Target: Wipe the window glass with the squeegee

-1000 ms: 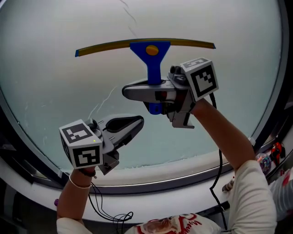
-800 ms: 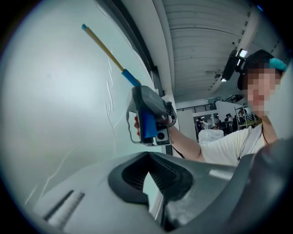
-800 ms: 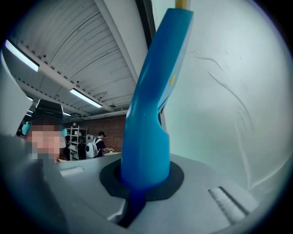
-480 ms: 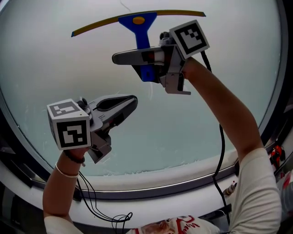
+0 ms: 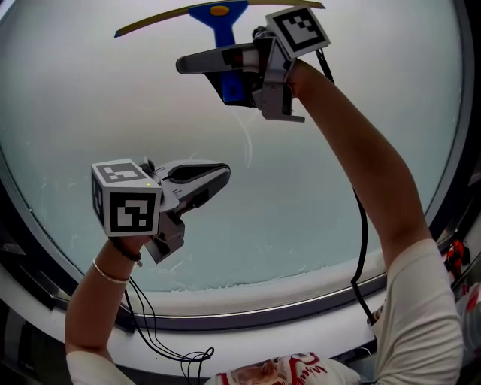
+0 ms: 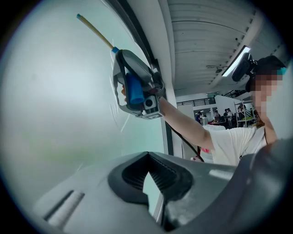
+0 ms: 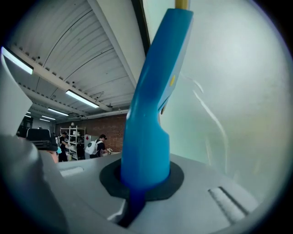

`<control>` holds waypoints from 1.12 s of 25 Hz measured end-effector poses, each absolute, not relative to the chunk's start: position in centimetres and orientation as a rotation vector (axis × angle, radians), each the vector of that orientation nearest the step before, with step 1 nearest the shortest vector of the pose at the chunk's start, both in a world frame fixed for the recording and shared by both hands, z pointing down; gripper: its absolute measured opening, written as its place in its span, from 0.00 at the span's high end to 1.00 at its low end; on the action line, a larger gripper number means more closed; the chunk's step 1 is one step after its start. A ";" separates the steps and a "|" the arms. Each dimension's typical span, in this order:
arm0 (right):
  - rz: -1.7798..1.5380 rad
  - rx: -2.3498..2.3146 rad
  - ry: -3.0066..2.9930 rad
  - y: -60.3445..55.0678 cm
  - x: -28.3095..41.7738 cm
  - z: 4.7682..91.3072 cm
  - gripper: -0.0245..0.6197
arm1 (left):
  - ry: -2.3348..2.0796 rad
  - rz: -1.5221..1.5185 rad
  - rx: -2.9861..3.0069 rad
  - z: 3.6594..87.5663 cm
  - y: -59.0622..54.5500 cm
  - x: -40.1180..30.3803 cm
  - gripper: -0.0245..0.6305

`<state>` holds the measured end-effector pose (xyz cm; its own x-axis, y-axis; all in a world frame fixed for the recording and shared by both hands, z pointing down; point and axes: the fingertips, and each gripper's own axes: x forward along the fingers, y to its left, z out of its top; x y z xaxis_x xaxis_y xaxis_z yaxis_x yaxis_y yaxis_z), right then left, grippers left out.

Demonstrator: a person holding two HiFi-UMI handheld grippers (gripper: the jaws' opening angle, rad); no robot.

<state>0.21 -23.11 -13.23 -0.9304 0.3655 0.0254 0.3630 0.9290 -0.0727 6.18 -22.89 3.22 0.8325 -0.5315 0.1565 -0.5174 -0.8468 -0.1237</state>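
The right gripper (image 5: 203, 60), jaws clamped on the blue handle, holds the squeegee (image 5: 218, 16) at the top of the frame, blade against the window glass (image 5: 323, 173). The left gripper (image 5: 214, 177), jaws together and empty, hovers mid-frame. Streaks (image 5: 246, 143) below suggest most of the wiping remains.

Workshop: brick wall (image 7: 115, 122), shelving (image 7: 76, 137)

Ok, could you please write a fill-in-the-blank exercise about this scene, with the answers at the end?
The right gripper is shut on the ____ handle of the squeegee.
The left gripper holds ____ between its jaws.
In the head view, the left gripper is ____ than the right gripper.
Missing words: blue; nothing; lower.
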 end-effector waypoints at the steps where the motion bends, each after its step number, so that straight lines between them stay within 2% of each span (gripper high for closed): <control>1: 0.115 -0.558 -3.053 -23.7 0.1 -13.3 0.93 | 0.840 -0.290 -2.937 3.4 -23.1 6.2 0.96; 7: 0.161 -0.602 -3.045 -24.1 -0.4 -13.3 0.92 | 0.860 -0.331 -2.869 4.0 -23.7 6.1 0.96; 14: 0.129 -0.572 -3.047 -23.8 0.6 -8.5 0.92 | 0.813 -0.272 -2.873 10.6 -21.5 7.1 0.96; 24: 0.164 -0.583 -3.045 -24.3 0.6 -8.5 0.92 | 0.823 -0.141 -2.904 13.6 -18.8 8.8 0.96; 28: 0.195 -0.580 -3.048 -24.4 0.5 -8.5 0.92 | 0.886 -0.210 -2.833 15.3 -18.0 9.7 0.96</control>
<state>0.53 -24.37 -8.50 -0.9299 0.3677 0.0083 0.3637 0.9226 -0.1288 9.69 -17.99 15.27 0.8142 -0.5745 0.0841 -0.5512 -0.8102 -0.1994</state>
